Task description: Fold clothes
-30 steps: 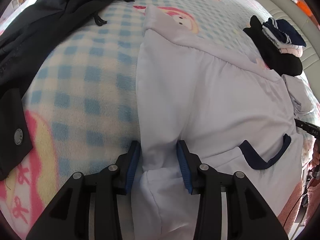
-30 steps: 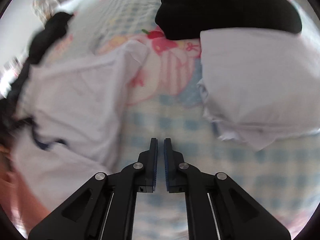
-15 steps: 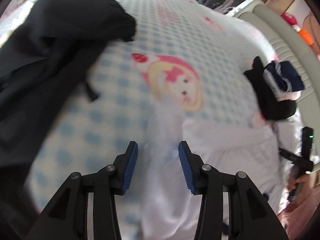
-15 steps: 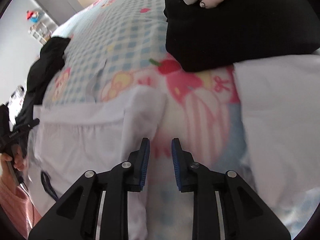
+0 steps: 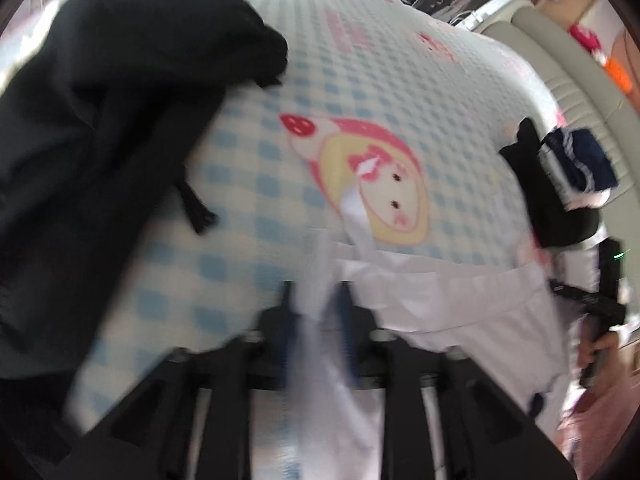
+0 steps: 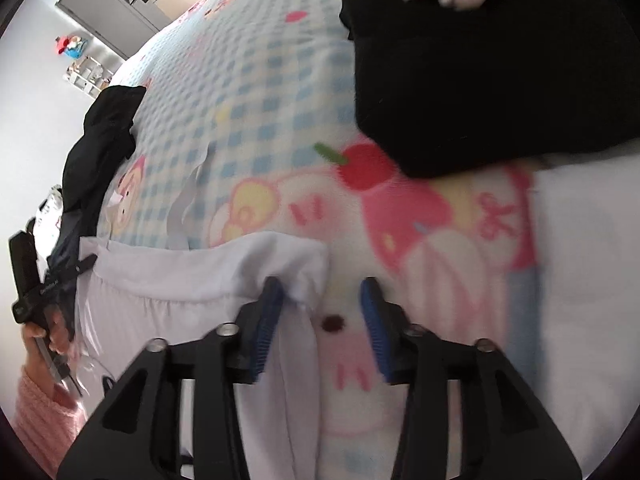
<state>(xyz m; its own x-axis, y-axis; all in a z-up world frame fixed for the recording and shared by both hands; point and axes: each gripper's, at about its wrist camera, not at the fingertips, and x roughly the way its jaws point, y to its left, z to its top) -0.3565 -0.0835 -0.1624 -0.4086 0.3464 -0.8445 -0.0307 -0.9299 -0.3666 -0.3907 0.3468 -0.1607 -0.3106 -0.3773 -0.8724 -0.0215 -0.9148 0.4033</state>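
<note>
A white garment lies spread on the checked cartoon blanket, waistband edge toward the far side, a white ribbon trailing from it. My left gripper has its fingers closed in on the garment's left waistband corner, with cloth bunched between them; the view is blurred. In the right wrist view the same garment ends at its right corner, which touches the left finger of my right gripper. That gripper is open over the blanket, the cloth corner just inside its jaws.
A black jacket lies heaped at the left. A stack of folded dark and white clothes sits at the right, seen close as a black bundle. Another white folded piece lies right. A hand in a pink sleeve holds the other gripper.
The left gripper slid up the garment's edge to the waistband corner and its fingers narrowed on the cloth. The right gripper moved to the garment's right corner and opened wide.
</note>
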